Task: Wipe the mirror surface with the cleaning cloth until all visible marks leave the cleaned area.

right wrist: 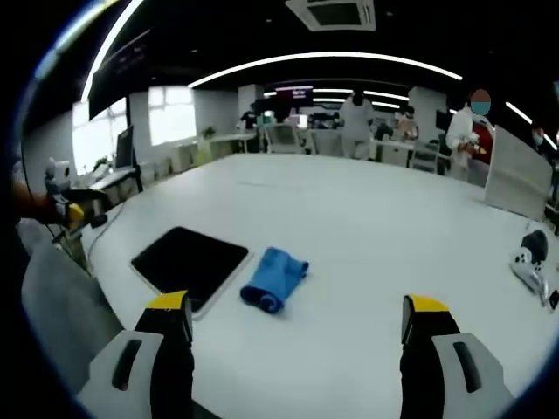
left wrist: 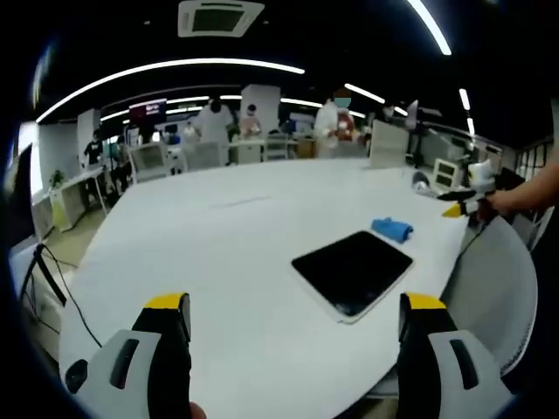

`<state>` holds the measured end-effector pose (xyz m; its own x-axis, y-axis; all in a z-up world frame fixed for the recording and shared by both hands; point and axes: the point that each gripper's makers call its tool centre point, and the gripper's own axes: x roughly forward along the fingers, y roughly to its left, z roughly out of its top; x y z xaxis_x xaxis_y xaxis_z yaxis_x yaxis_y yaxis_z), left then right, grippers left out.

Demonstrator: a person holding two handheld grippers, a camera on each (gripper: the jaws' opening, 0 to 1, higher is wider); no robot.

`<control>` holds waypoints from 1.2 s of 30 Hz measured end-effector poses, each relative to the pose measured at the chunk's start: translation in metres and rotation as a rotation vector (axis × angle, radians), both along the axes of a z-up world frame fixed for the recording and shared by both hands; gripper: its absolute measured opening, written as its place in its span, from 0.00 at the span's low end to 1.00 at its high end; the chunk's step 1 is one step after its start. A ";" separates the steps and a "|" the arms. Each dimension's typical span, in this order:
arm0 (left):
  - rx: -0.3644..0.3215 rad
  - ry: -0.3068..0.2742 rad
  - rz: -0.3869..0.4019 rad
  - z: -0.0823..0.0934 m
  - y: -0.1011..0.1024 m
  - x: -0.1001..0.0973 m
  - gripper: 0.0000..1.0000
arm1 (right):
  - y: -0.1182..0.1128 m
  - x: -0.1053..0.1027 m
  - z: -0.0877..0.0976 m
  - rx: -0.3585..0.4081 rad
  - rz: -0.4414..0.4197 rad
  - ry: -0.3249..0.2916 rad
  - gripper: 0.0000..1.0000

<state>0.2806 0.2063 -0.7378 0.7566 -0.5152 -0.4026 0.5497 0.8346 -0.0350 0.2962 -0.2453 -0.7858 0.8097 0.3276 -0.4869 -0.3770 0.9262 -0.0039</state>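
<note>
Meanwhile, I am holding both the left gripper point(left wrist: 295, 327) and right gripper point(right wrist: 295, 327) spread empty, eyeing the soft, light cloth point(right wrist: 273, 278) lying just beside the fragile mirror point(right wrist: 189, 260) on the table point(right wrist: 376, 236), best pinched at its bunched middle.

1. A big white table point(left wrist: 218, 253) spreads ahead of the left gripper's jaws; its surface point(right wrist: 367, 227) runs wide before the right gripper's jaws too.
2. Flat on it lies the dark mirror point(left wrist: 352, 271), ahead and right of the left jaws, near the table edge.
3. The blue cleaning cloth point(right wrist: 273, 279) sits crumpled just beside the mirror point(right wrist: 189, 262), between the right gripper's jaws, ahead.
4. A small white and black device point(right wrist: 528, 262) lies far right.
</note>
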 end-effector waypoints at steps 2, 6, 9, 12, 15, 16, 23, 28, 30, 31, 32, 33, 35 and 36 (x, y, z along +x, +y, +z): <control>-0.001 -0.041 0.027 0.004 0.002 0.007 1.00 | 0.005 0.006 0.000 -0.012 0.041 -0.024 1.00; 0.013 -0.021 0.127 -0.001 0.007 -0.001 0.99 | 0.002 0.009 -0.005 0.104 -0.003 0.009 1.00; 0.037 0.010 0.117 -0.010 0.000 -0.014 0.99 | -0.003 0.007 -0.008 0.073 0.000 0.007 1.00; 0.035 0.022 0.116 -0.016 0.001 -0.017 1.00 | 0.005 0.007 -0.007 0.107 0.003 -0.002 1.00; 0.013 0.029 0.121 -0.014 0.002 -0.018 1.00 | 0.011 0.009 -0.003 0.079 0.027 -0.031 1.00; 0.012 0.031 0.119 -0.014 0.001 -0.018 1.00 | 0.011 0.009 -0.003 0.079 0.025 -0.030 1.00; 0.024 0.026 0.084 -0.019 -0.009 -0.013 1.00 | 0.009 0.009 0.003 0.079 0.007 -0.064 1.00; 0.031 0.010 0.080 -0.016 -0.018 -0.014 1.00 | 0.020 0.008 -0.005 0.078 0.050 -0.017 1.00; 0.027 0.005 0.107 -0.016 -0.015 -0.014 1.00 | 0.022 0.007 -0.006 0.071 0.057 -0.014 1.00; 0.005 0.010 0.133 -0.017 -0.014 -0.015 1.00 | 0.022 0.006 -0.007 0.064 0.062 -0.010 1.00; -0.003 0.012 0.141 -0.017 -0.014 -0.016 1.00 | 0.022 0.006 -0.008 0.057 0.065 -0.005 1.00; -0.003 0.008 0.140 -0.018 -0.016 -0.017 1.00 | 0.023 0.006 -0.010 0.055 0.067 0.004 1.00; 0.001 0.003 0.134 -0.023 -0.018 -0.017 1.00 | 0.023 0.006 -0.009 0.052 0.071 -0.001 1.00; 0.000 0.003 0.133 -0.027 -0.017 -0.016 1.00 | 0.022 0.007 -0.008 0.054 0.071 -0.004 1.00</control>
